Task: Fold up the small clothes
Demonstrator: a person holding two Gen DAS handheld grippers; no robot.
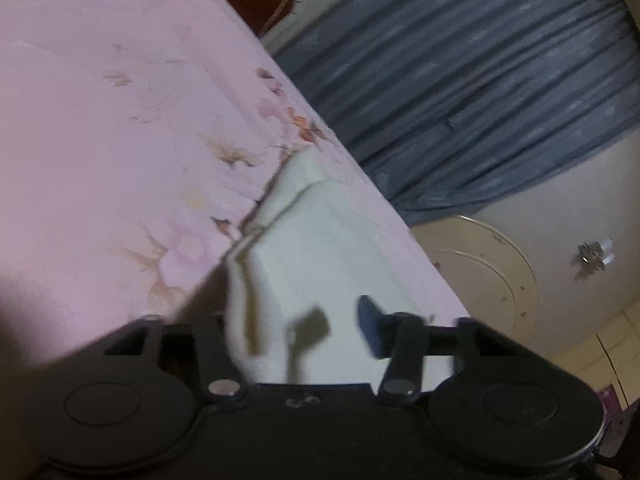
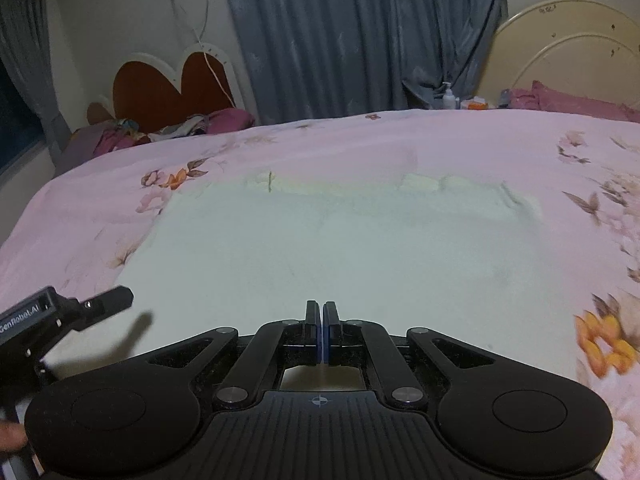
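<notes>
A white garment [image 2: 320,240] lies flat on the pink floral bedsheet [image 2: 360,140]. My right gripper [image 2: 322,320] is shut and sits low over the garment's near edge; whether cloth is pinched between the fingers is hidden. In the left wrist view the same white garment [image 1: 320,248] hangs folded over my left gripper [image 1: 344,324]; a fold drapes over the left finger, and only the right, blue-padded finger [image 1: 370,320] shows clearly, with a gap beside it. The left gripper also shows in the right wrist view [image 2: 100,306], at the garment's left edge.
Grey-blue curtains [image 2: 360,32] hang behind the bed. A red heart-shaped headboard [image 2: 168,84] with piled clothes stands at the back left, a cream round headboard [image 2: 568,52] at the back right. A pump bottle [image 2: 449,96] stands beyond the bed's far edge.
</notes>
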